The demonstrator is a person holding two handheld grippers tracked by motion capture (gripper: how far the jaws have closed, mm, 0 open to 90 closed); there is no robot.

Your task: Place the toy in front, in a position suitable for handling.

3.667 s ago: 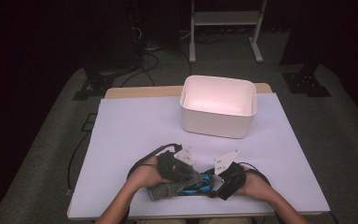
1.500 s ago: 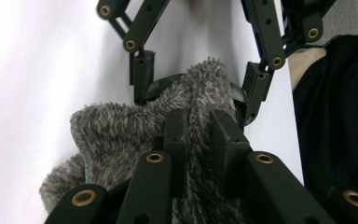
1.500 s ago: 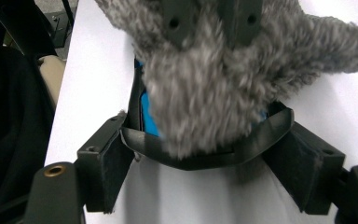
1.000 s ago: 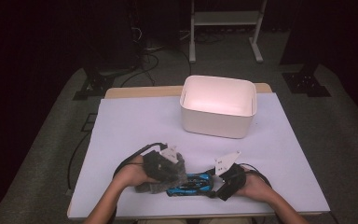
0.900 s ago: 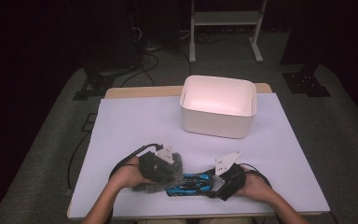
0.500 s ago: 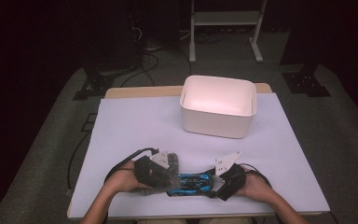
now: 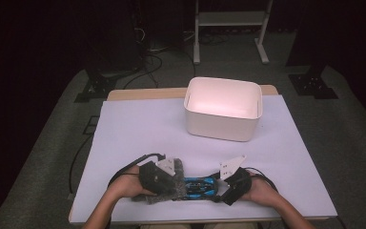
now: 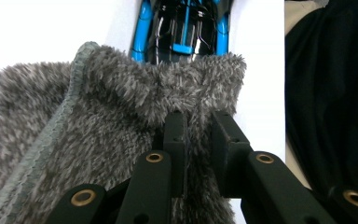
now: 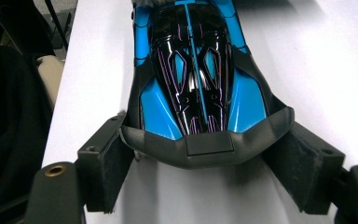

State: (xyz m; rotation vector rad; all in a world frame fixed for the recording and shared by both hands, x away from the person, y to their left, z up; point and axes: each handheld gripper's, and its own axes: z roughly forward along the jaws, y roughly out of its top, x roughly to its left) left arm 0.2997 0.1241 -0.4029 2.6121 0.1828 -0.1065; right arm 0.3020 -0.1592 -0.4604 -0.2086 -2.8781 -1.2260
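Dark room w/ grey carpet around a table (image 7: 124, 124) topped by a white sheet; cables and a metal stand (image 7: 228, 19) sit on the floor beyond its far edge. White tub (image 7: 223, 109) stands on the table near the far edge, a bit right of centre, well apart from the hands. Near the front edge, about mid-width, lies a blue and black toy car (image 7: 199, 186), lengthwise along that edge. Grey fluffy cloth (image 7: 171, 186) lies just left of the car, touching or overlapping its left end; in the left gripper view the cloth (image 8: 121, 140) covers one end of the car (image 8: 184, 28). Left gripper (image 7: 164, 179) is down on the cloth, person's left hand (image 7: 124, 186) behind it; its jaws are nearly together and pinch a fold of the cloth between them, as seen in the left gripper view (image 8: 198, 140). Right gripper (image 7: 226, 188) sits at the car's right end, right hand (image 7: 262, 191) behind it. In the right gripper view (image 9: 200, 165) the jaws stand wide, one on each side of the car's (image 9: 196, 70) dark end bumper, pads against its corners, so it has the car clamped by that end. Person's dark clothing shows at the edge of both gripper views.
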